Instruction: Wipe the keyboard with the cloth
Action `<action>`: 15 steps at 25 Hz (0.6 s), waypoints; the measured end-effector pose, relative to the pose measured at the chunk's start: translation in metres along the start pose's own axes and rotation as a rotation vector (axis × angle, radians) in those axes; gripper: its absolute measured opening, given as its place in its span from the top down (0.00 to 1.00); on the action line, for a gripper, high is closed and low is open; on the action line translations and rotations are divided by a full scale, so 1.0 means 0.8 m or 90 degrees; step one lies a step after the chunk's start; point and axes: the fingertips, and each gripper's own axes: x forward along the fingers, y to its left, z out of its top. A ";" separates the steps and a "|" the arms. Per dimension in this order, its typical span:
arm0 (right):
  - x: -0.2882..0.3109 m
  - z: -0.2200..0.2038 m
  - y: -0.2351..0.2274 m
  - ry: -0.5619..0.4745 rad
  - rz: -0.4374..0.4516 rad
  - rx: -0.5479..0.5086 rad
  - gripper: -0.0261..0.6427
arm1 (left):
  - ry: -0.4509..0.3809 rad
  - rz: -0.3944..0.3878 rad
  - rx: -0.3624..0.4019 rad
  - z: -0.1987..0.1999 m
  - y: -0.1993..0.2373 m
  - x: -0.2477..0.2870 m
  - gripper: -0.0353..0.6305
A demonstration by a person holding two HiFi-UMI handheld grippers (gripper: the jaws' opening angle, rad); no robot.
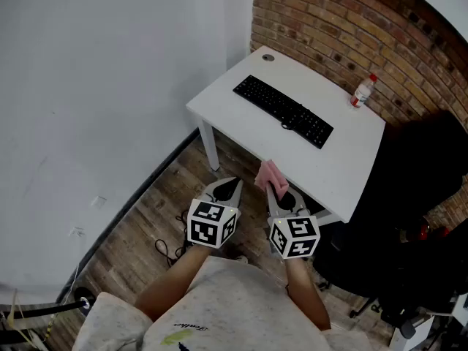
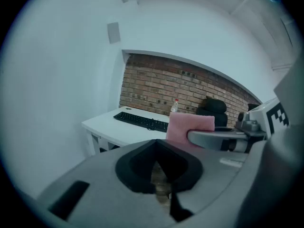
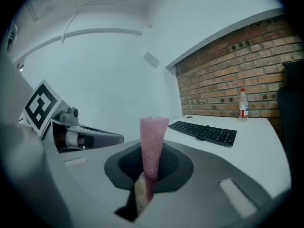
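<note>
A black keyboard (image 1: 283,110) lies across the white desk (image 1: 329,167), also visible in the left gripper view as the keyboard (image 2: 141,120) and in the right gripper view as the keyboard (image 3: 204,131). My right gripper (image 1: 274,187) is shut on a pink cloth (image 1: 268,174), held in the air in front of the desk's near edge; the cloth (image 3: 152,146) stands up between the jaws. My left gripper (image 1: 226,189) hovers beside it over the floor, shut with nothing in it. From the left gripper view the cloth (image 2: 190,129) shows to the right.
A clear bottle with a red cap (image 1: 362,91) stands at the desk's back by the brick wall (image 1: 380,35). A black office chair (image 1: 409,218) is at the right. Cables (image 1: 170,248) lie on the wooden floor by the white wall.
</note>
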 end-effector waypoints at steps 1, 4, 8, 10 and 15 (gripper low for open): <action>0.000 -0.002 0.002 0.001 0.000 0.000 0.92 | 0.001 0.000 -0.001 -0.002 0.001 -0.001 0.95; 0.002 -0.004 0.005 0.004 0.000 -0.001 0.92 | 0.004 -0.001 -0.004 -0.004 0.004 0.000 0.95; 0.003 0.001 0.006 -0.003 0.001 -0.002 0.92 | 0.003 -0.004 -0.003 -0.002 0.005 0.001 0.95; 0.001 0.001 0.006 -0.005 0.000 -0.002 0.92 | 0.004 -0.007 -0.002 -0.003 0.003 0.000 0.95; 0.001 0.002 0.004 -0.008 0.000 -0.001 0.92 | 0.005 -0.007 0.005 -0.003 0.001 -0.001 0.95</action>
